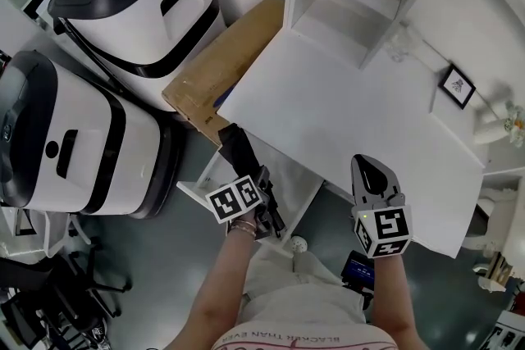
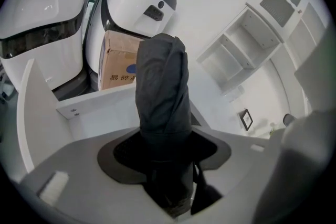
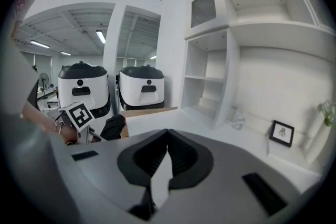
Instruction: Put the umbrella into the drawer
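Drawer point(image 2: 89, 110): open at the desk's point(image 1: 353, 119) left corner, below its top; white, flat, smooth walls.
Left gripper point(image 2: 164, 153): clamped on the umbrella point(image 2: 163, 86), just off the desk's left corner.
Umbrella: folded, in a dark soft fabric sleeve; a stubby roll.
Your step: line it up lengthwise with the drawer, lower it until it rests — only then release.
Right gripper point(image 3: 168, 136): jaws together, empty, at the desk's front edge.
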